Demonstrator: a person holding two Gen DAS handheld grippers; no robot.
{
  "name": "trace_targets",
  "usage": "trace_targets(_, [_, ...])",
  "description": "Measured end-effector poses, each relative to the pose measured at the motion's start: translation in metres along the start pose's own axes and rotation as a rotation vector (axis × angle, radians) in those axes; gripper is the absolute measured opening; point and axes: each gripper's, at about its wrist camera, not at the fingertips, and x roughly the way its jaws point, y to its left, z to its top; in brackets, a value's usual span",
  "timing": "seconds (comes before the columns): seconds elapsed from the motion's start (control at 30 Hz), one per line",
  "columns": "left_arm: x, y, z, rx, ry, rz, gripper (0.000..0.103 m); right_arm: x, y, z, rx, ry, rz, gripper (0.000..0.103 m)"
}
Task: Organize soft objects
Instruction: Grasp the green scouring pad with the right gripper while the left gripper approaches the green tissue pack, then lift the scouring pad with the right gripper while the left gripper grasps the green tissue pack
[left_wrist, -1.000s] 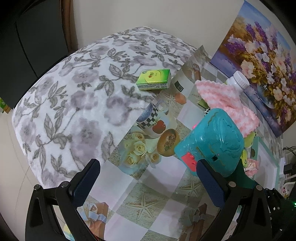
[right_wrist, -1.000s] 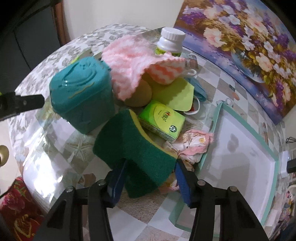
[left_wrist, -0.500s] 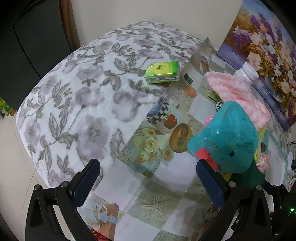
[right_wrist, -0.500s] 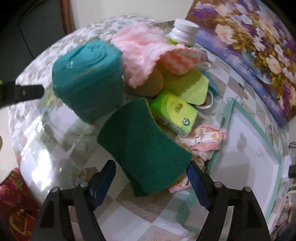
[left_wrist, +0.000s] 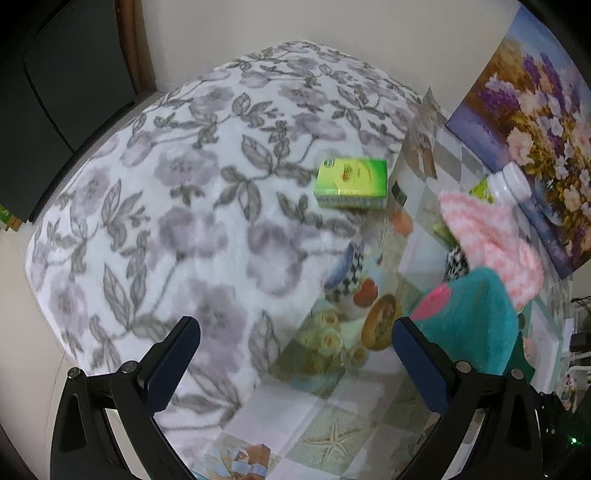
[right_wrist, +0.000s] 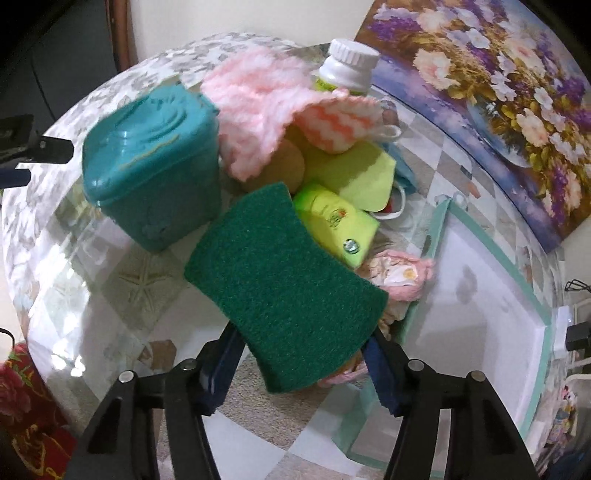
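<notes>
Both my views: even, soft indoor light. Fisheye curvature bends the edges, corners vignetted black. Motion blur smears my left view. White glare patches sit on the glossy desk (right_wrist: 74, 306).

Green scouring sponge (right_wrist: 284, 291) between the closing right gripper (right_wrist: 301, 365) jaws.

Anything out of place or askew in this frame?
Yes: one green tissue pack lies alone on the floral blanket, apart from the heap, and the pink cloth hangs rumpled over the items beside the teal box.
</notes>
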Motion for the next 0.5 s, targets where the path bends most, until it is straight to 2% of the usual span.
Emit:
trace_targets(0.33, [0.003,-0.018,0.055,0.084,-0.035,0.001,0.103,-0.039,-0.039,0.011,0.149,-0.112,0.012,0.066])
trace_targets(0.5, [0.022,-0.031,0.076,0.115,-0.016,-0.011,0.103,-0.048,-0.074,0.008,0.256,-0.098,-0.079,0.066])
